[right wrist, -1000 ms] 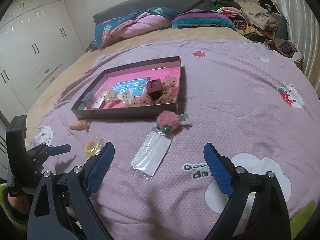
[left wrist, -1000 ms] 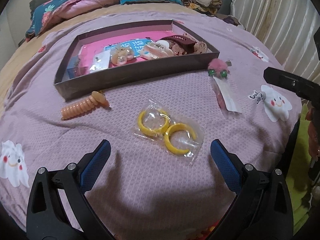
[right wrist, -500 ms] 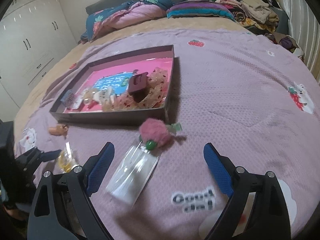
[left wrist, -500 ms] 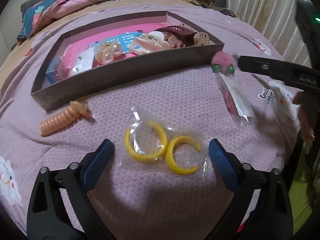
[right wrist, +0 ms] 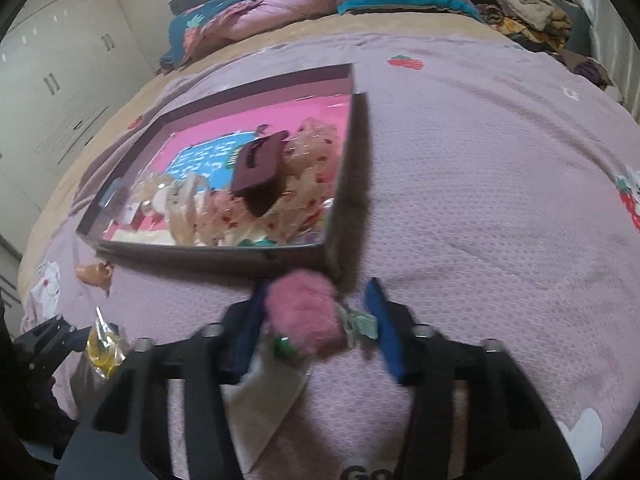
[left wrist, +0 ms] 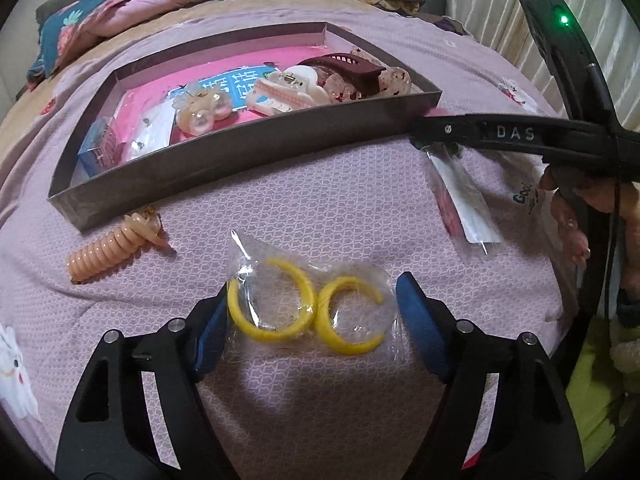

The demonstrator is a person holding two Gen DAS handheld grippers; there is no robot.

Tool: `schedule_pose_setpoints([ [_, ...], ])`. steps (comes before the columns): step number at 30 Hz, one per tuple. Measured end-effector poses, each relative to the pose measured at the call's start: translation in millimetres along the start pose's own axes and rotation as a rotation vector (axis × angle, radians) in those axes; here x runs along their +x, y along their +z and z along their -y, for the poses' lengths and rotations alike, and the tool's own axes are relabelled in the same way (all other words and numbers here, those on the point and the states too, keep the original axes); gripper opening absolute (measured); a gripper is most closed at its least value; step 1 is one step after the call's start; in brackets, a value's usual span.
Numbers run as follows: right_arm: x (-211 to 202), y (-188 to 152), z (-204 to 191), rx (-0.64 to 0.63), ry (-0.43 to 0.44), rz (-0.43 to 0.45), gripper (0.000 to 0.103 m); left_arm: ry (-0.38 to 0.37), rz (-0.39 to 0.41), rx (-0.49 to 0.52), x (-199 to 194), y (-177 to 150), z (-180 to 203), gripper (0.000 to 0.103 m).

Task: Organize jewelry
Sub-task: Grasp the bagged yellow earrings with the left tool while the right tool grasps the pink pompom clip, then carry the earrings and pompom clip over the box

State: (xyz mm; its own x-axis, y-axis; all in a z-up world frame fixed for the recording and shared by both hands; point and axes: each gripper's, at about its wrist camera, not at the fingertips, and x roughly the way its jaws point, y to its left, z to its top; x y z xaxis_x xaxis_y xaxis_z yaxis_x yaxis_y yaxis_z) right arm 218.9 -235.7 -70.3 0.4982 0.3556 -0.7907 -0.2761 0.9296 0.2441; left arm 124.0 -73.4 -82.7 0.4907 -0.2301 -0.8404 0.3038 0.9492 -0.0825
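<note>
A clear packet with two yellow hoop earrings (left wrist: 307, 307) lies on the purple bedspread between the fingers of my left gripper (left wrist: 310, 322), which is open around it; the left finger touches the packet's edge. My right gripper (right wrist: 316, 324) is open around a pink pompom accessory (right wrist: 306, 314) on a clear packet (right wrist: 266, 404), just in front of the tray's near right corner. The dark tray (left wrist: 240, 152) with a pink floor holds several hair clips and accessories; it also shows in the right wrist view (right wrist: 208, 254).
A peach spiral hair tie (left wrist: 110, 250) lies left of the earrings, near the tray's front wall. The right gripper's arm (left wrist: 520, 136) crosses over the pompom packet (left wrist: 464, 200). Piled blankets and clothes (right wrist: 360, 0) sit at the bed's far end. Wardrobes (right wrist: 60, 80) stand left.
Both grippers moved forward and down. The left fingers now bracket the earring packet and have narrowed. The right fingers now bracket the pink pompom and have narrowed.
</note>
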Motion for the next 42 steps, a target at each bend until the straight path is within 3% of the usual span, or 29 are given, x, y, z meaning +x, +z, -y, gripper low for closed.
schedule_pose_setpoints([
  [2,-1.8,-1.3,-4.5,-0.013,0.009,0.002,0.032,-0.003,0.001,-0.004,-2.2,0.0,-1.2,0.069],
  [21,-70.3,-8.0,-41.7,-0.068,0.101,0.137,0.031,0.015,0.079,-0.089,-43.0,-0.4,-28.1,0.069],
  [42,-92.5,21.5,-79.6,-0.135,0.145,0.202,0.031,0.054,0.175,-0.186,-87.1,22.8,-70.2,0.069],
])
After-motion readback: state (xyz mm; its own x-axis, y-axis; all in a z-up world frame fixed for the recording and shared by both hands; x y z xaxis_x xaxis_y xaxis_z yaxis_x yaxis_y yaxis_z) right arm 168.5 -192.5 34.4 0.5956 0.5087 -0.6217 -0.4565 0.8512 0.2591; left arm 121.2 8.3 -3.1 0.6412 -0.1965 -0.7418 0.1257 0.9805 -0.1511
